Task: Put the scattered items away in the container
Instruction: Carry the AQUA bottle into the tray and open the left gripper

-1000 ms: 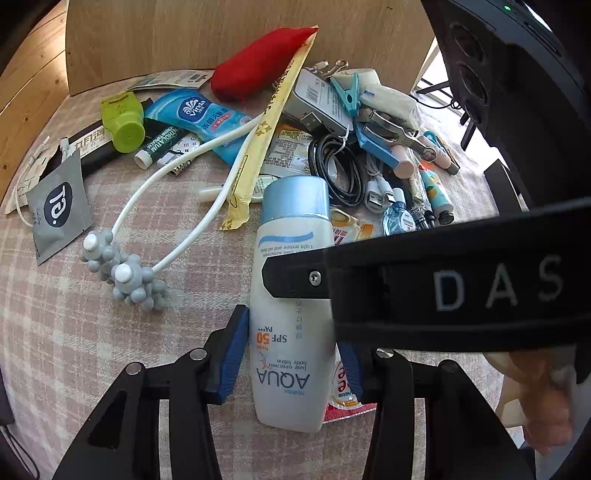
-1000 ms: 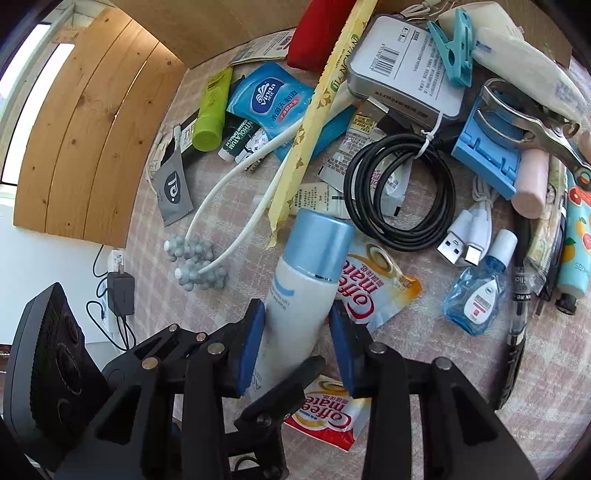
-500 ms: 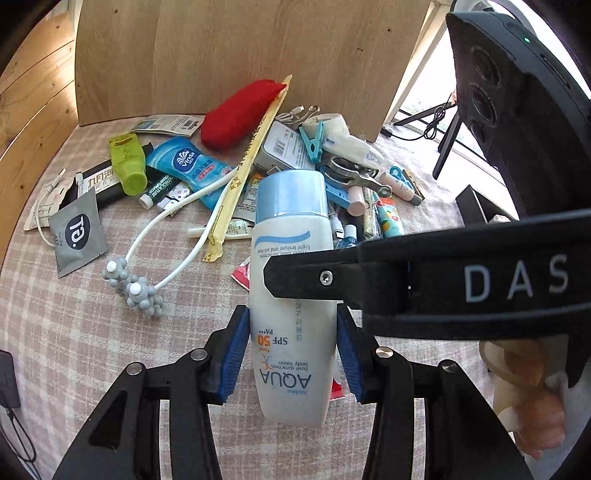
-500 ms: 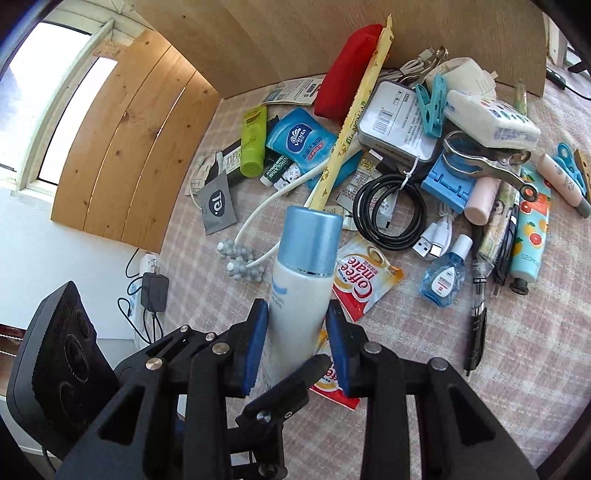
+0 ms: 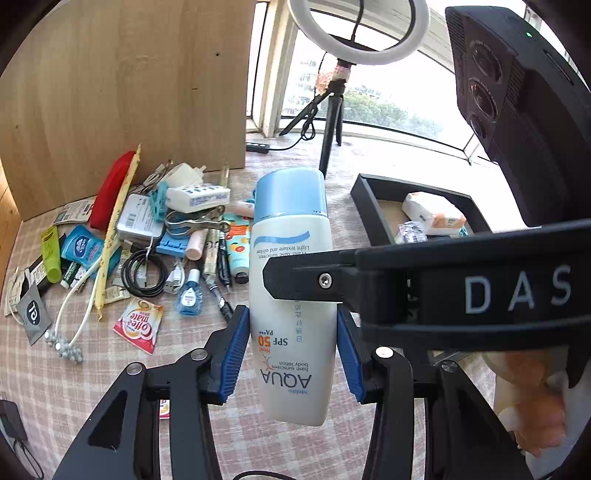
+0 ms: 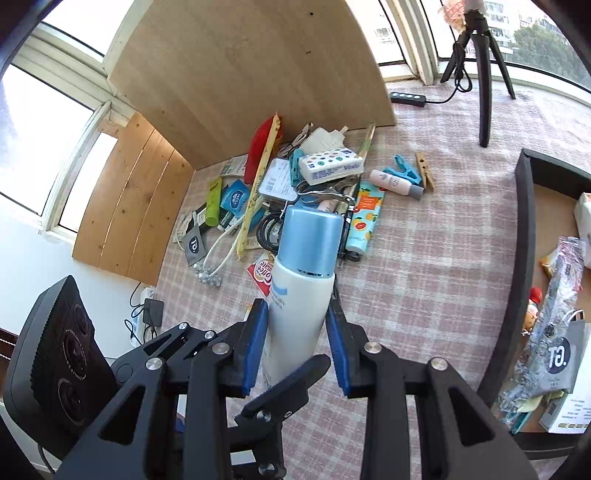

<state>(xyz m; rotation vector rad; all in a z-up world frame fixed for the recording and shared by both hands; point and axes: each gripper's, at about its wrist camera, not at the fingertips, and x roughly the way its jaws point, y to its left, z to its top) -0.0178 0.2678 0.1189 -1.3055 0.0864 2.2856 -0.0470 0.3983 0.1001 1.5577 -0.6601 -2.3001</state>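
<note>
**Jaws of both grippers close on one sunscreen bottle, held above the counter**

The jaws of the left gripper (image 5: pixel 291 354) press their blue pads against both sides of the white sunscreen bottle (image 5: pixel 291 295), low on its body near the "AQUA" print. The jaws of the right gripper (image 6: pixel 295 347) pinch the same bottle (image 6: pixel 299 295) just under its blue cap. The bottle is lifted clear of the checked counter (image 5: pixel 92 387), cap pointing away from both cameras.

In the left wrist view the right gripper's black body crosses the frame from the right edge to the centre, lying over the bottle's middle, lettered "DAS". The person's right hand (image 5: pixel 532 398) shows at the lower right, wrapped round the handle. In the right wrist view one finger of the left gripper pokes up at bottom centre, and its camera housing sits at the lower left.

The left view shows the bottle's printed face, a coffee creamer sachet (image 5: pixel 138 325) and an eye-drop bottle (image 5: pixel 190 299) on the counter at centre left, and a ring light (image 5: pixel 356 29) on a tripod at the top. The black container (image 5: pixel 373 210) shows at centre right with a white packet inside.

The right view shows more of the container (image 6: pixel 522 258) along the right edge, holding bags and packets. A wooden clothespin (image 6: pixel 424 175) and a blue peg (image 6: pixel 404 171) lie apart from the main pile at upper centre.
</note>
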